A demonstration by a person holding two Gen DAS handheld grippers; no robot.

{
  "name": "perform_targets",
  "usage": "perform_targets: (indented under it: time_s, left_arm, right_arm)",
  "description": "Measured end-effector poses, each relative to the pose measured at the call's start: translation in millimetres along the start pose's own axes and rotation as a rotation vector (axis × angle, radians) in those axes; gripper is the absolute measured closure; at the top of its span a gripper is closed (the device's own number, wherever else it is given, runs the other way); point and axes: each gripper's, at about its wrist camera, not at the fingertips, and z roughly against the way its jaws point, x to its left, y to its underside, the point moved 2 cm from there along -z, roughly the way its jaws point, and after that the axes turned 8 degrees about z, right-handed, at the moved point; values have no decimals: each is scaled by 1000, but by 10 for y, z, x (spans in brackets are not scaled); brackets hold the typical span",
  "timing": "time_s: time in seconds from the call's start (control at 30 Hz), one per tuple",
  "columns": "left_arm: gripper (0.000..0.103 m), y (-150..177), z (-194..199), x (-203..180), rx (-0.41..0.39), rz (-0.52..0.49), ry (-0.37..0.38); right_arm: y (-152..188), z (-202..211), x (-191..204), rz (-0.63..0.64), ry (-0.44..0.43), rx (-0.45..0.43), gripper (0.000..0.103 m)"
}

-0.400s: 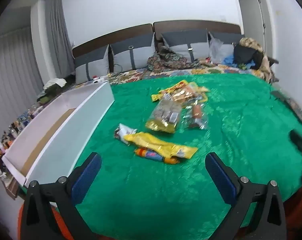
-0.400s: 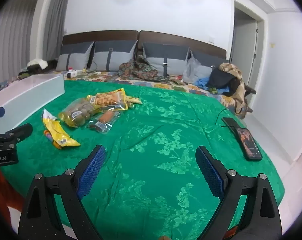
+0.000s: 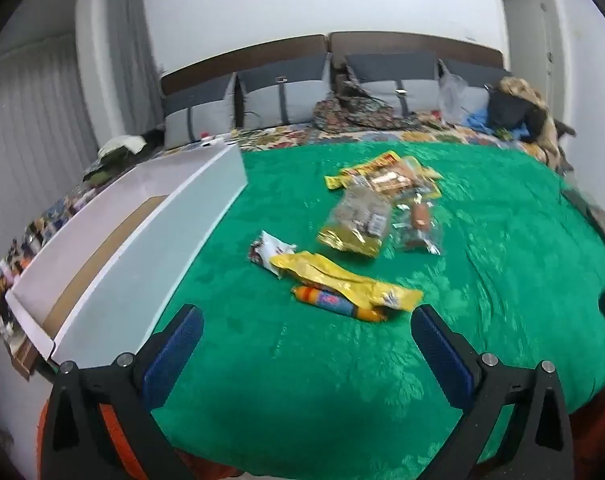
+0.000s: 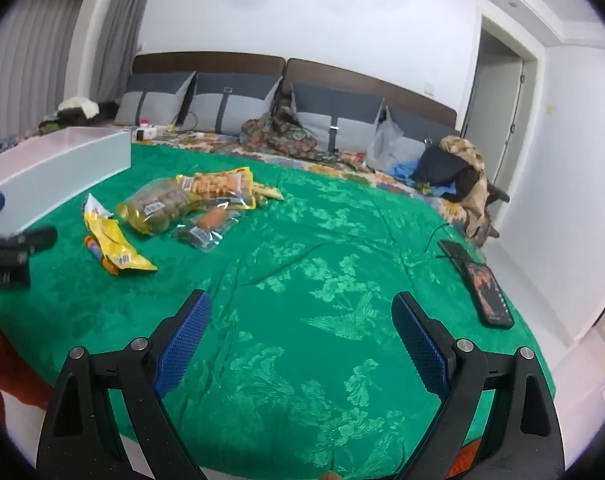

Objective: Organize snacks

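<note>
My left hand-held gripper [image 3: 306, 344] and right hand-held gripper [image 4: 300, 330] are both spread wide, holding nothing, over the green bedspread [image 4: 322, 280]. Snack packets [image 3: 366, 216] lie mid-bed; yellow packet [image 3: 342, 280] sits nearest, just ahead of my left one. White box [image 3: 142, 216] stands beside them.

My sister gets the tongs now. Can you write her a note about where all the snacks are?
Left tongs: open, holding nothing, above the green bedspread just short of the nearest snacks.
Right tongs: open, holding nothing, over bare bedspread to the right of the snacks.
Near pile: long yellow packet lying over an orange tube snack, with a white wrapper at its far end.
Far pile: clear bag of brown snacks, sausage pack, yellow-and-red bag.
White box: on the left; no snacks visible inside.
Done: nothing sorted yet.
Left: all the snacks.
</note>
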Motion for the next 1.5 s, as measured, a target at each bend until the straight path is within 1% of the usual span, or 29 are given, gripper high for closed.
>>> perform_targets:
  time_s: [0.13, 0.27, 0.4, 0.5, 0.6, 0.67, 0.8, 0.9, 1.03, 1.23, 1.4, 1.5]
  left_arm:
    - [0, -6, 24, 89, -25, 47, -28]
    - [0, 53, 64, 209, -33, 66, -55]
    - [0, 47, 101, 325, -42, 112, -58]
    - [0, 51, 88, 363, -48, 133, -57]
    - [0, 104, 27, 334, -34, 113, -57]
    - [0, 169, -35, 304, -11, 90, -51]
    - [0, 245, -107, 267, 8, 55, -61]
    - [0, 247, -107, 268, -6, 55, -64]
    - [0, 270, -147, 271, -2, 66, -59]
    - [0, 388, -326, 260, 81, 61, -48]
    - [0, 415, -359, 245, 84, 55, -51]
    - [0, 438, -386, 242, 105, 57, -38]
  right_arm:
    - [-3, -8, 43, 8, 3, -18, 9]
    - [-43, -30, 68, 3, 5, -43, 9]
    - [-108, 46, 13, -25, 28, -91, 9]
    - [-113, 54, 8, -29, 37, -99, 9]
    - [-119, 34, -3, -33, 41, -95, 9]
    - [-112, 25, -6, -37, 43, -92, 9]
    - [-85, -26, -12, -42, 38, -67, 9]
    - [-84, -10, -20, -44, 44, -77, 9]
    - [-94, 8, -22, -43, 44, -93, 9]
    - [-50, -68, 13, -30, 37, -67, 9]
    - [-29, -74, -11, -38, 37, -65, 9]
    - [-22, -88, -8, -37, 33, -60, 9]
